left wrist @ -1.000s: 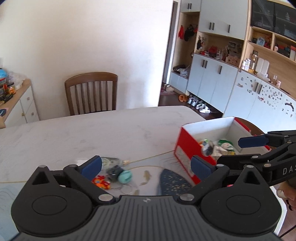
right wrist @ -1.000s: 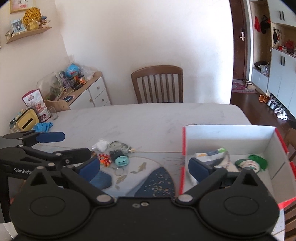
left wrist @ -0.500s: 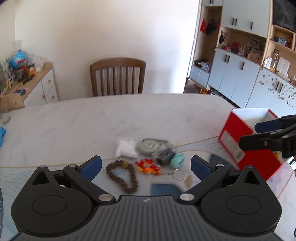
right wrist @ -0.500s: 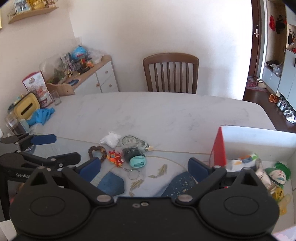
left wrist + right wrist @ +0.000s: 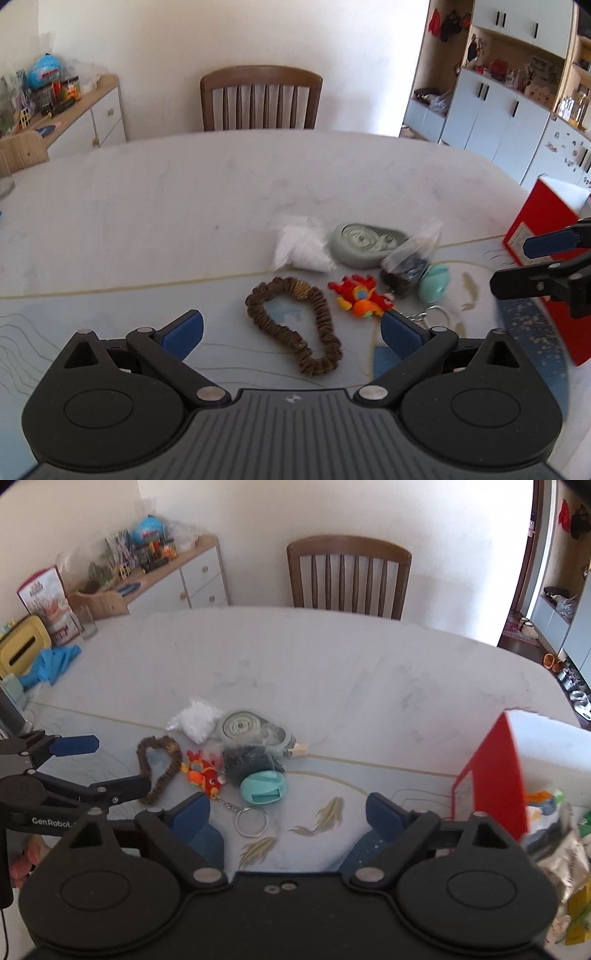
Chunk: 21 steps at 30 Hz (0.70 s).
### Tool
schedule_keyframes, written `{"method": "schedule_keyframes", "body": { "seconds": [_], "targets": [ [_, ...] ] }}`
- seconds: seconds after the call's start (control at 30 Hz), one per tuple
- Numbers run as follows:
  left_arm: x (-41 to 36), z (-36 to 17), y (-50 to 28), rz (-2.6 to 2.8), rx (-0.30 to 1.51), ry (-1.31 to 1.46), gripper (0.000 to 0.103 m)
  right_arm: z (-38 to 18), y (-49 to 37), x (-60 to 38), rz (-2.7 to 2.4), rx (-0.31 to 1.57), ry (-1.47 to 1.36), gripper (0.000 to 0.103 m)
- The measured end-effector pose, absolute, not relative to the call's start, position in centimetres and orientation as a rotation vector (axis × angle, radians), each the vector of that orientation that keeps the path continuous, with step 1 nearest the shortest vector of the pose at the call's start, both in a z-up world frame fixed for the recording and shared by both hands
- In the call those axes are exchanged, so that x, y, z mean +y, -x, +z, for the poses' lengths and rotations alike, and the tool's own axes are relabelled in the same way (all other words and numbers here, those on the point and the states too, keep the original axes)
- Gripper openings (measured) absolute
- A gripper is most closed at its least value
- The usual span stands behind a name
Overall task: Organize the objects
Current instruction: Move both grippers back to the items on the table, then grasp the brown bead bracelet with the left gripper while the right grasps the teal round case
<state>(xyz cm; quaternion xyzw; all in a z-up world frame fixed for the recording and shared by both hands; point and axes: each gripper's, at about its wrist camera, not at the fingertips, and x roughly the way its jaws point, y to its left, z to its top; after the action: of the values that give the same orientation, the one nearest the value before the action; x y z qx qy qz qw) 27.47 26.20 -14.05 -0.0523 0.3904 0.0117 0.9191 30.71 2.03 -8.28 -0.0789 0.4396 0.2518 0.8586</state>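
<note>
The big white table [image 5: 184, 206] takes up most of both views, with a brown chair [image 5: 260, 98] behind it. At the right side of the table stands the red box [image 5: 498, 771], which already has some things inside. The job is to put the loose things away, and the step in hand looks like going back to the pile for the next one.

The pile sits in the middle of the table. It has a grey round case [image 5: 365, 240], a white bag [image 5: 301, 245], a brown bead loop [image 5: 295, 325], a clear bag of dark bits [image 5: 408, 264], a teal toy [image 5: 264, 786] with a key ring [image 5: 251, 821], and a little red and orange toy [image 5: 360, 299].

The left gripper [image 5: 291, 328] is wide open and holds nothing. The brown bead loop lies right in front of it, between its blue pads, but not touched. The right gripper [image 5: 288, 808] is open too, and its jaws have just been closing a little with nothing between the pads. The key ring and teal toy lie just ahead of it.

Next, I think each gripper must go lower, get its pads on both sides of one thing, and squeeze. The bead loop is floppy, so it may slip.

A second ago both grippers were over by the red box. Now they have moved away from it, down and across to the pile, and the box is at the edge of each view.
</note>
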Motion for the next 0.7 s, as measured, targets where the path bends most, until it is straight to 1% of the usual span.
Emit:
{"method": "schedule_keyframes", "body": {
  "seconds": [0.23,0.4,0.5,0.63,0.67,0.7],
  "targets": [
    [25.6,-15.5,-28.6,0.059,0.822,0.08,0.103,-10.5,-32.0,3.6,0.536,0.95,0.208,0.081],
    [25.3,-16.3,-28.8,0.065,0.834,0.09,0.102,-11.6,-32.5,4.5,0.556,0.968,0.238,0.078],
    [25.1,-16.5,-28.9,0.07,0.832,0.09,0.101,-12.1,-33.0,4.8,0.561,0.985,0.24,0.074],
    [24.8,-16.5,-29.0,0.075,0.829,0.087,0.097,-12.5,-33.5,5.0,0.575,0.993,0.237,0.07],
    [24.8,-16.5,-29.0,0.077,0.826,0.083,0.094,-12.6,-33.5,5.1,0.581,0.998,0.234,0.068],
    [24.7,-16.5,-29.0,0.08,0.822,0.078,0.09,-12.7,-33.6,5.1,0.585,1.002,0.231,0.066]
  ]
}}
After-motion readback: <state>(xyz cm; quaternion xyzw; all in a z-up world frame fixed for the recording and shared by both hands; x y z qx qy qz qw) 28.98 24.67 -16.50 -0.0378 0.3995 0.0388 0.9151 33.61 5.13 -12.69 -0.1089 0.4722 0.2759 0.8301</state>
